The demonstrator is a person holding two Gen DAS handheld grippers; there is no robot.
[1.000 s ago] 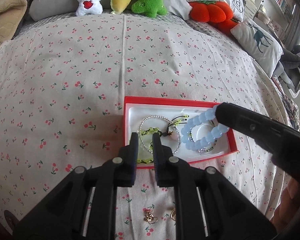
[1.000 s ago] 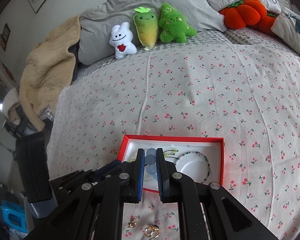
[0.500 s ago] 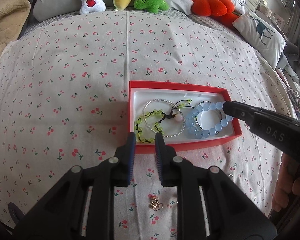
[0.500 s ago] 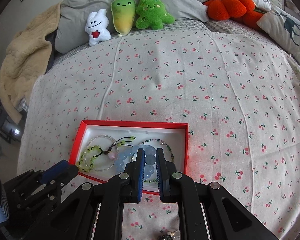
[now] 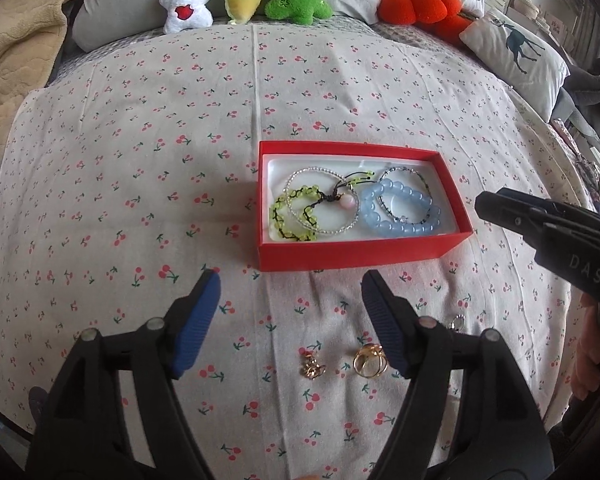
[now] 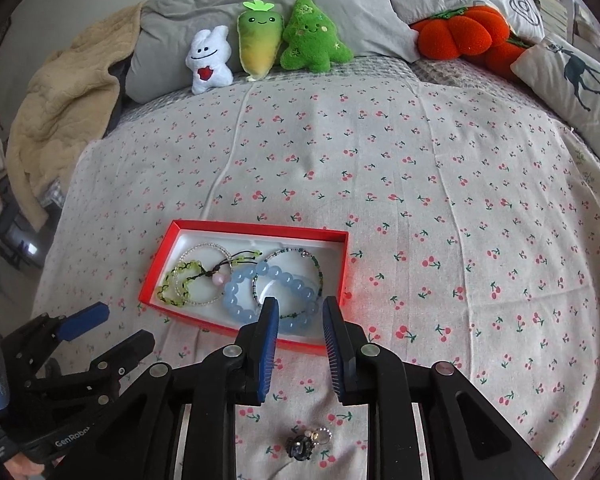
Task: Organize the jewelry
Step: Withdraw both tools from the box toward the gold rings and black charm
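Note:
A red box (image 5: 356, 254) (image 6: 172, 240) with a white lining lies on the cherry-print bedspread. In it lie a blue bead bracelet (image 5: 396, 210) (image 6: 260, 276), a yellow-green bracelet (image 5: 292, 212) (image 6: 180, 280) and thin bead strands. My left gripper (image 5: 290, 282) is open and empty, near side of the box. Under it lie a gold charm (image 5: 312, 368) and gold rings (image 5: 370, 360). My right gripper (image 6: 300, 312) is open and empty over the box's near right corner. A dark beaded charm (image 6: 302, 446) lies between its arms.
Plush toys (image 6: 260, 40), an orange pumpkin cushion (image 6: 464, 32), grey pillows and a deer pillow (image 6: 572, 76) line the head of the bed. A beige blanket (image 6: 60, 112) hangs at the left. A small silver piece (image 5: 456, 322) lies right of the left gripper.
My right gripper let go of the blue bracelet into the box, opened and pulled back. My left gripper opened wide and drew back from the box.

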